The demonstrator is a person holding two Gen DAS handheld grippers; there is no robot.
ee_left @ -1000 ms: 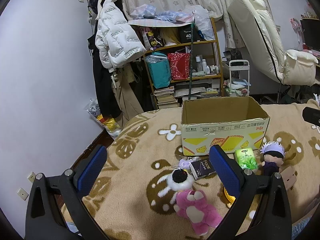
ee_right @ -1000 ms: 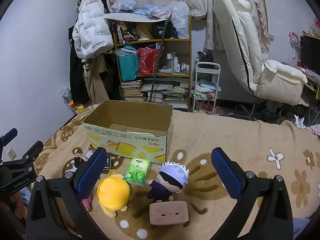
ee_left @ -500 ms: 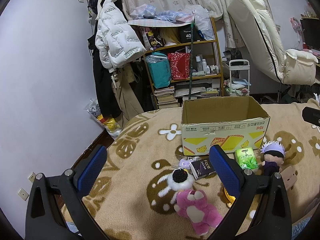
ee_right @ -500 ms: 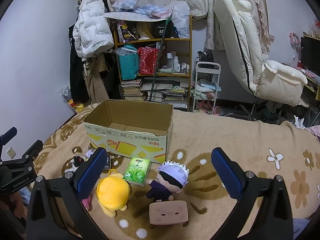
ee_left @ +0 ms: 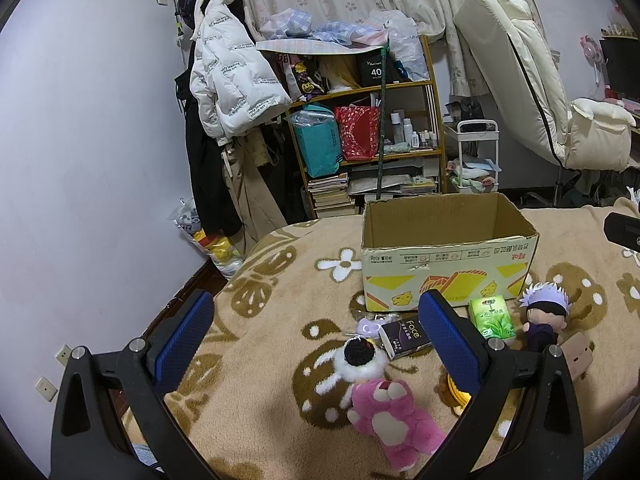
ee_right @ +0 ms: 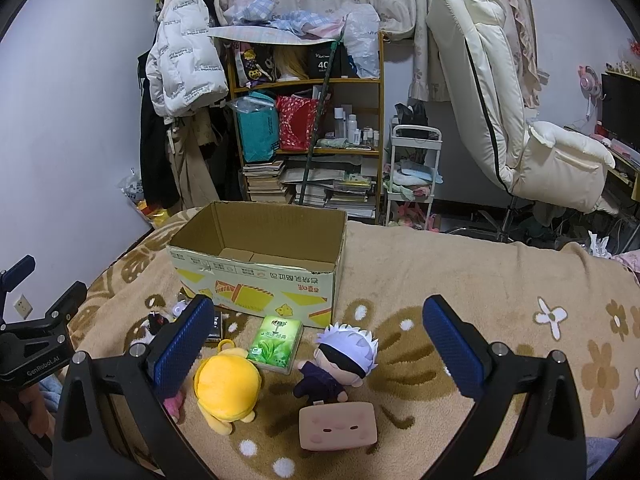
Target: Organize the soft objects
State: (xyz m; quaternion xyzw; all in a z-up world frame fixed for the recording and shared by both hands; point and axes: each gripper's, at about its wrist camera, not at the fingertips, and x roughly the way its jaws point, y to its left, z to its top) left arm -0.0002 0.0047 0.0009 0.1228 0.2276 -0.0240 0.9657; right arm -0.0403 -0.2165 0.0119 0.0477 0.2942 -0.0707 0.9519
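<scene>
An open cardboard box [ee_left: 448, 256] [ee_right: 256, 268] stands on the beige flowered blanket. In front of it lie soft toys: a pink bear [ee_left: 394, 412], a black-and-white plush [ee_left: 362, 358], a yellow plush [ee_right: 226, 390], a white-haired doll [ee_left: 546, 314] [ee_right: 344, 360] and a tan square plush [ee_right: 338, 426]. A green tissue pack [ee_left: 491, 317] [ee_right: 275, 339] and a dark "Face" pack [ee_left: 404, 337] lie among them. My left gripper [ee_left: 320, 338] hovers open above the pink bear. My right gripper [ee_right: 320, 344] hovers open over the doll. Both hold nothing.
The blanket [ee_right: 480, 280] stretches bare to the right of the box. Behind the bed stand a cluttered shelf [ee_right: 308, 128], a white trolley [ee_right: 414, 176], hanging coats [ee_left: 228, 88] and a cream reclining chair [ee_right: 520, 120]. The left gripper's body [ee_right: 36, 344] shows at the right wrist view's left edge.
</scene>
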